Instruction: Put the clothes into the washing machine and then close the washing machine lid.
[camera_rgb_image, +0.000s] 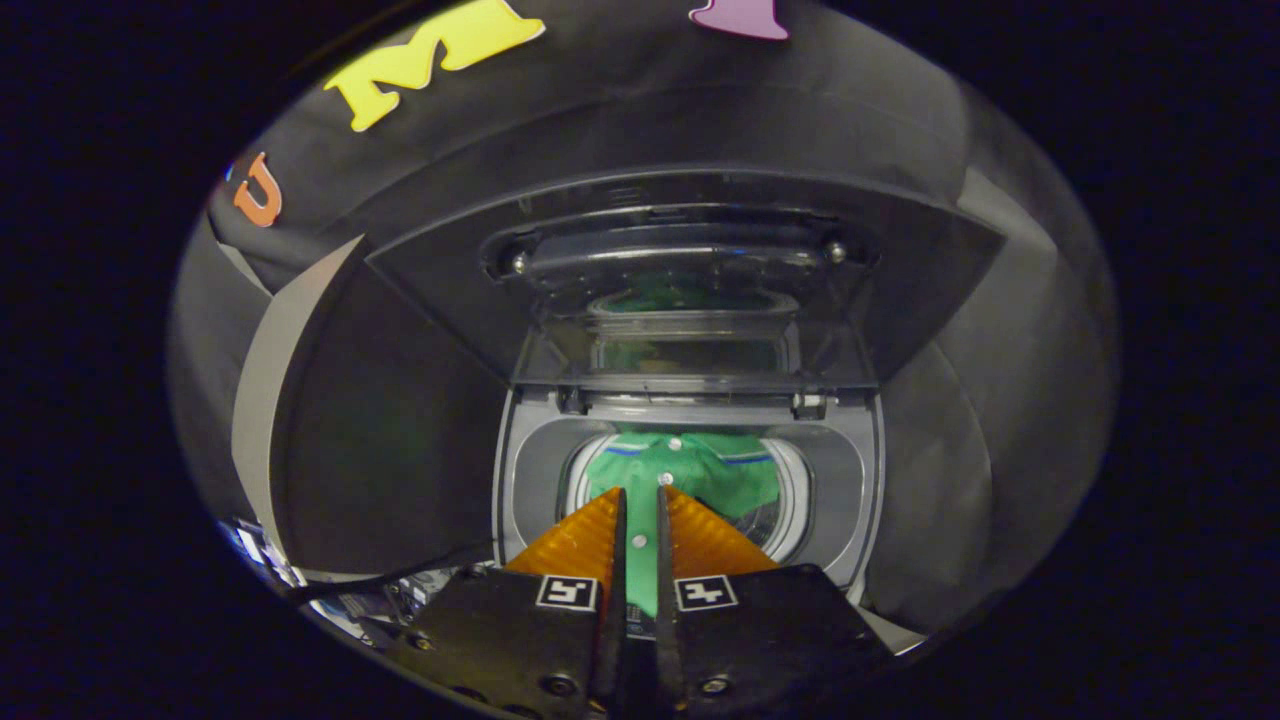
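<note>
Gripper (640, 492) fingers are nearly closed and pinch a fold of the green shirt (690, 470), which hangs from them over the open tub (790, 505) of the washing machine (530, 480). Most of the cloth lies already inside the tub, beyond the fingertips, so I judge the step is the lowering and release. To do it well, bring the fingers lower and to the middle of the tub before opening, so that no sleeve or hem stays on the rim where the lid (690, 290), now standing upright behind, would catch it. Bottom of the tub is hidden under the shirt, and I cannot tell whether other clothes lie there.
</note>
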